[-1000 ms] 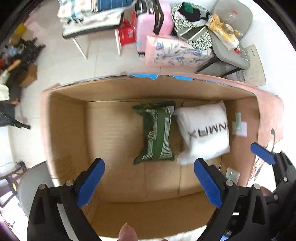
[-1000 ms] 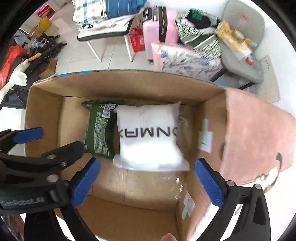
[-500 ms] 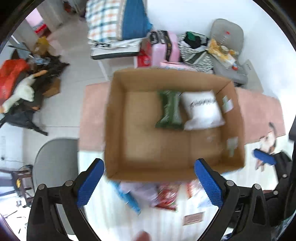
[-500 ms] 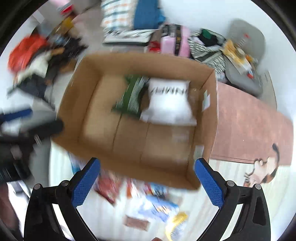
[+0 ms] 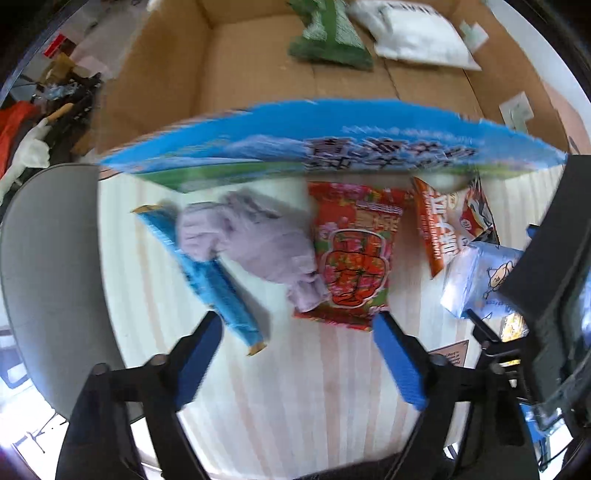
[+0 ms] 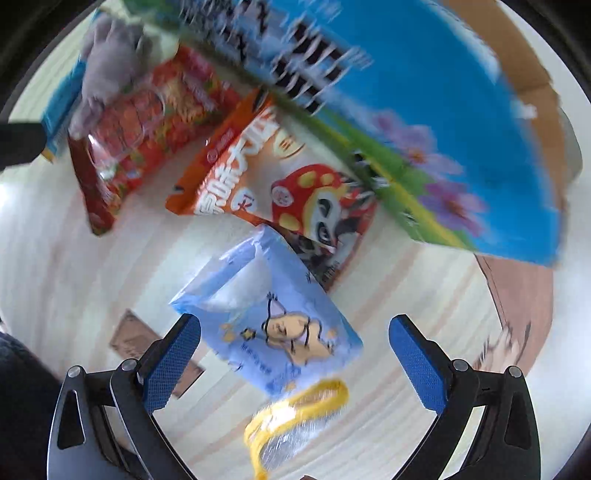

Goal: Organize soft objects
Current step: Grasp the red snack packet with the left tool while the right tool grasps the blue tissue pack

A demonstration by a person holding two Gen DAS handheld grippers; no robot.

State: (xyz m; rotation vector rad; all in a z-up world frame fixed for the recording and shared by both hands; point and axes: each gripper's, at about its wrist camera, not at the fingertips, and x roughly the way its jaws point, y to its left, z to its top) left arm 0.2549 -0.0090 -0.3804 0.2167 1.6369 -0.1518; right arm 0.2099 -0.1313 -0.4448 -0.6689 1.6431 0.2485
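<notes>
Both grippers hang open and empty over a pale wooden table strewn with soft packs. My left gripper (image 5: 299, 354) is above a red snack bag (image 5: 352, 254), a grey-lilac cloth (image 5: 258, 240) and a long blue packet (image 5: 210, 273). My right gripper (image 6: 295, 354) is above a light blue pouch (image 6: 273, 317), with a yellow-rimmed clear packet (image 6: 291, 417) just below it and an orange snack bag (image 6: 266, 166) beyond. The cardboard box (image 5: 258, 62) holds a green pack (image 5: 328, 33) and a white pack (image 5: 417, 33). Its near wall is printed blue and green (image 5: 332, 147).
A grey chair back (image 5: 48, 266) stands left of the table. A small brown card (image 6: 147, 350) lies on the table near my right gripper's left finger. A pink rug (image 6: 517, 295) shows on the floor at the right. Clutter lies on the floor at the far left (image 5: 33, 125).
Both grippers have pulled back out of the box and dropped low over the table. The box has slid to the top of both views and the loose packs now fill them.
</notes>
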